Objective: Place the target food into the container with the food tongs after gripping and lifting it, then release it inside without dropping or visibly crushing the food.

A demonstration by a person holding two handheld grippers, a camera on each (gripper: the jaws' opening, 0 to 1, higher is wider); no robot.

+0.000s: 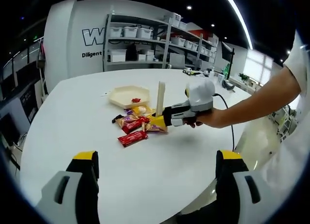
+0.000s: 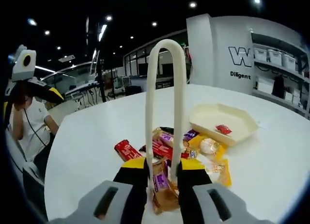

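Observation:
Cream food tongs (image 2: 164, 88) stand upright with the bend on top, and my right gripper (image 2: 162, 168) is shut on their two arms. Between the tong ends lies a brown and purple snack packet (image 2: 162, 187); I cannot tell whether it is pinched. The left gripper view has the right gripper (image 1: 157, 121) and tongs (image 1: 160, 95) at the near edge of a pile of snack packets (image 1: 135, 123). Just behind the pile sits the beige hexagonal tray (image 1: 118, 93), also seen at the right (image 2: 203, 118), with one small red packet (image 2: 223, 129) inside. My left gripper (image 1: 157, 158) is open, low over bare table.
A person's hand and forearm (image 1: 261, 100) hold the right gripper. Red packets (image 1: 132, 138) lie at the pile's near side. The white round table (image 1: 72, 117) has wide bare room around. Shelves with white bins (image 1: 145, 35) stand behind; a person (image 2: 26, 117) sits beyond the table edge.

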